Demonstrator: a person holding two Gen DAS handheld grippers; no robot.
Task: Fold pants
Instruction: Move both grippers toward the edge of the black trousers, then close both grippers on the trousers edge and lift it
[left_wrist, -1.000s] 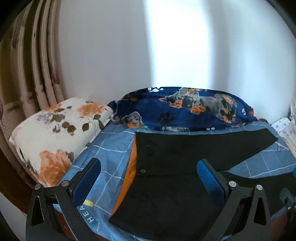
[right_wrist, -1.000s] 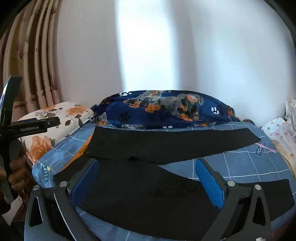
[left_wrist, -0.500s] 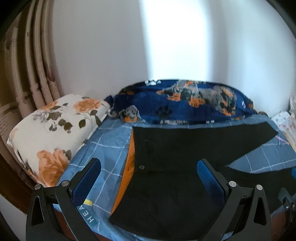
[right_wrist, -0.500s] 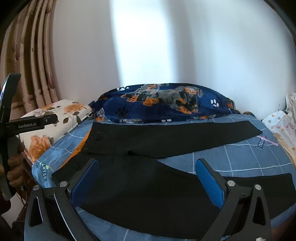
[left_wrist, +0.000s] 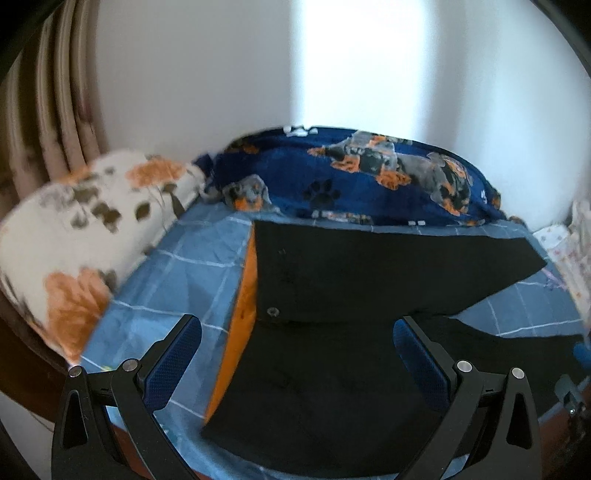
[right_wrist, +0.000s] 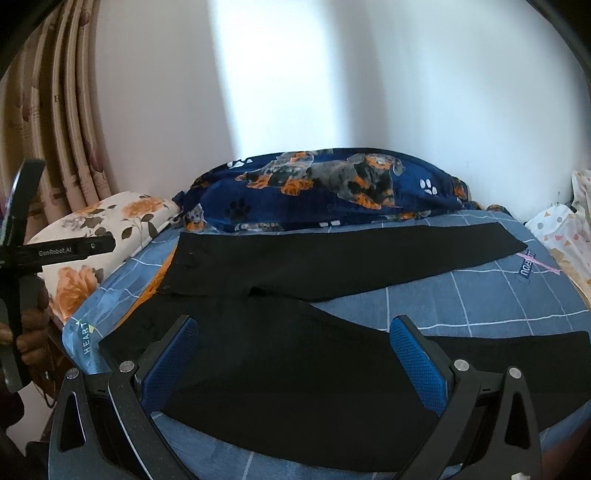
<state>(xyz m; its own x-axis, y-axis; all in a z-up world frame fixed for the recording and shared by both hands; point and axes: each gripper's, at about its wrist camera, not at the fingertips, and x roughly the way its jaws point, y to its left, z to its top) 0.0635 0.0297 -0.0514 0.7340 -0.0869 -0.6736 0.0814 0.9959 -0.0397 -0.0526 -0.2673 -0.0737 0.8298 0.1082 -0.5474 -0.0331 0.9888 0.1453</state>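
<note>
Both grippers, left (left_wrist: 295, 363) and right (right_wrist: 293, 356), gape empty over the pants (right_wrist: 295, 354).
Pants lie flat on the bed (right_wrist: 480, 306), legs splayed.

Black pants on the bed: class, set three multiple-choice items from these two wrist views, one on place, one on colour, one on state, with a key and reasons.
1. Where do the black pants lie?
A. on the blue checked bedsheet
B. on the floral pillow
C. on the floor

2. What colour shows inside the waistband?
A. green
B. orange
C. white

3. How do the left gripper and right gripper stand?
A. both shut on cloth
B. one shut
C. both open, holding nothing

Key: 1 A, the legs spread flat over the sheet; 2 B, an orange lining edges the waist; 3 C, the blue pads stand wide apart above the cloth.
</note>
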